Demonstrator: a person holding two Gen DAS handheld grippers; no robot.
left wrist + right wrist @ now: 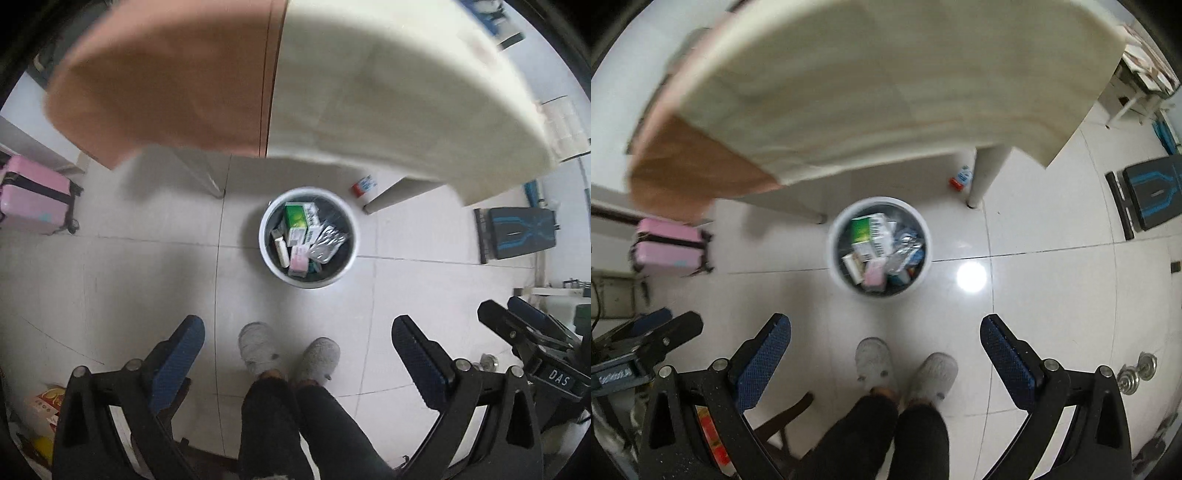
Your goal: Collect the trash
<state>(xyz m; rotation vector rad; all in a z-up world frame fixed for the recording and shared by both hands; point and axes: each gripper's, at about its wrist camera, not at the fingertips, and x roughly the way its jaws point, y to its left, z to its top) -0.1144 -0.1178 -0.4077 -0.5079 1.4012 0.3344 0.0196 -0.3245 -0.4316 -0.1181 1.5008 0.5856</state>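
Note:
A white round trash bin (pixel 266 254) stands on the tiled floor below both grippers; it also shows in the right wrist view (pixel 834 266). It holds several boxes, among them a green box (pixel 295 218), a pink box (pixel 298 263) and a silver foil pack (pixel 327 243). A small red and blue item (pixel 364 185) lies on the floor behind the bin by a table leg, and shows in the right wrist view (pixel 961 178). My left gripper (pixel 297 345) is open and empty, high above the floor. My right gripper (pixel 886 343) is open and empty too.
A table with a cream and tan cloth (pixel 369 81) overhangs the bin's far side. A pink suitcase (pixel 33 199) stands at the left. A black and blue bench (pixel 517 232) is at the right. The person's slippered feet (pixel 288 354) stand near the bin. Dumbbell plates (pixel 1137 373) lie right.

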